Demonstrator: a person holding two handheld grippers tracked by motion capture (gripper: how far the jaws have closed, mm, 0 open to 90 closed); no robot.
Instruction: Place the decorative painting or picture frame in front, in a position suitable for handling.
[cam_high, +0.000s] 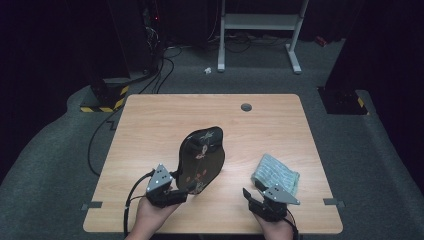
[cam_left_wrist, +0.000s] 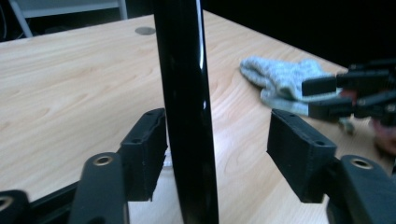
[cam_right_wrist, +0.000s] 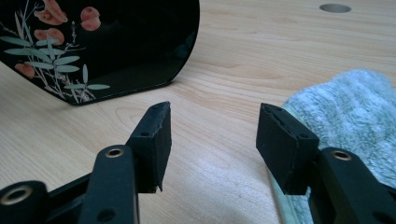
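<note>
A black lacquered tray (cam_high: 202, 155) with a painted flower pattern stands tilted on its edge on the wooden table (cam_high: 150, 125). My left gripper (cam_high: 192, 189) is at its near lower rim. In the left gripper view the tray's glossy edge (cam_left_wrist: 184, 93) rises between the jaws of this gripper (cam_left_wrist: 217, 116). The left pad lies close against it and the right pad stands well clear, so the jaws are open. My right gripper (cam_high: 253, 189) is open just above the table with nothing between its jaws (cam_right_wrist: 212, 109). A folded pale blue-grey cloth (cam_high: 276, 172) lies beside it.
A round cable hole (cam_high: 246, 107) sits near the table's far edge. Beyond the table are a white desk frame (cam_high: 260, 22), floor cables and a yellow-black striped base (cam_high: 105, 100). The cloth (cam_right_wrist: 345, 107) lies right of the right jaw; the tray (cam_right_wrist: 116, 42) stands ahead on the left.
</note>
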